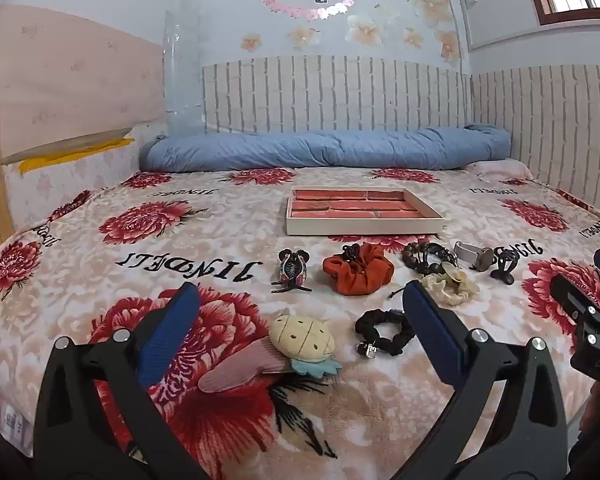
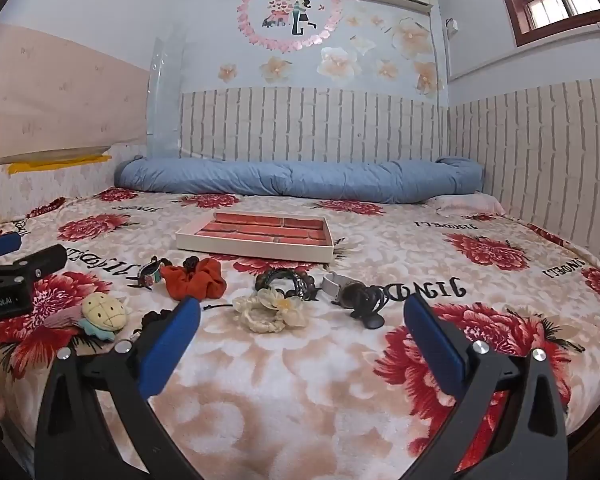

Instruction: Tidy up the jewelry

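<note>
Left tool (image 1: 300,300): spread wide, empty; plush clip (image 1: 300,340) just ahead.
Right tool (image 2: 302,312): spread wide, empty.
Risk: soft blanket (image 2: 300,380) snags fingers; cream scrunchie (image 2: 270,312) slips.

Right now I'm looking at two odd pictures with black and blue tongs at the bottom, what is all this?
Those tongs are hand-held grippers, one per hand, each carrying its own camera. One picture looks along the left gripper, the other along the right gripper. Both are open and hold nothing. On the flowered blanket lie an orange scrunchie, a black scrunchie, a cream flower scrunchie, a plush hair clip and a watch. Behind them sits a shallow tray with no jewelry in it.
</note>
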A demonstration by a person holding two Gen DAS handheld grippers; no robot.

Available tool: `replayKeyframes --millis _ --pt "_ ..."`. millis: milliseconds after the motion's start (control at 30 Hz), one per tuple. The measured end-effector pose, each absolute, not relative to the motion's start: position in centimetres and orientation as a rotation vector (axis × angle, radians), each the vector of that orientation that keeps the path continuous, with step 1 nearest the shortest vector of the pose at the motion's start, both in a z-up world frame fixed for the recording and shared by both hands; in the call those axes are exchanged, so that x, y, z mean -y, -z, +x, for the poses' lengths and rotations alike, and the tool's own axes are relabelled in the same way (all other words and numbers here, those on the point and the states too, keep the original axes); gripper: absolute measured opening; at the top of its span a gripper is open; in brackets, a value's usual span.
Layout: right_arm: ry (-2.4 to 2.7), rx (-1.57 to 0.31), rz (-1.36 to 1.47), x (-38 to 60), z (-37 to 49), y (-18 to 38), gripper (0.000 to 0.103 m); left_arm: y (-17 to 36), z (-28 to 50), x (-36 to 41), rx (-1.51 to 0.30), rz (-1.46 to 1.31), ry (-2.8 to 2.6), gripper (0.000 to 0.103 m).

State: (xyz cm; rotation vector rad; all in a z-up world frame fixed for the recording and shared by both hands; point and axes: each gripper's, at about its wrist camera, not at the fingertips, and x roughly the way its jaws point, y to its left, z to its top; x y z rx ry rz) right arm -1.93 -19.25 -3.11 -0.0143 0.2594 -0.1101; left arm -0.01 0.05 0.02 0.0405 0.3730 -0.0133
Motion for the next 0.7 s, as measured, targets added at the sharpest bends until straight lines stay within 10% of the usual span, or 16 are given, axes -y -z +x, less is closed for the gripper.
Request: replayKeyframes --millis 700 --pt "0.122 -0.238 -0.001 19.58 -2.39 2.83 0.099 -0.29 -0.25 0.03 -0.368 0.037 0.032 0.098"
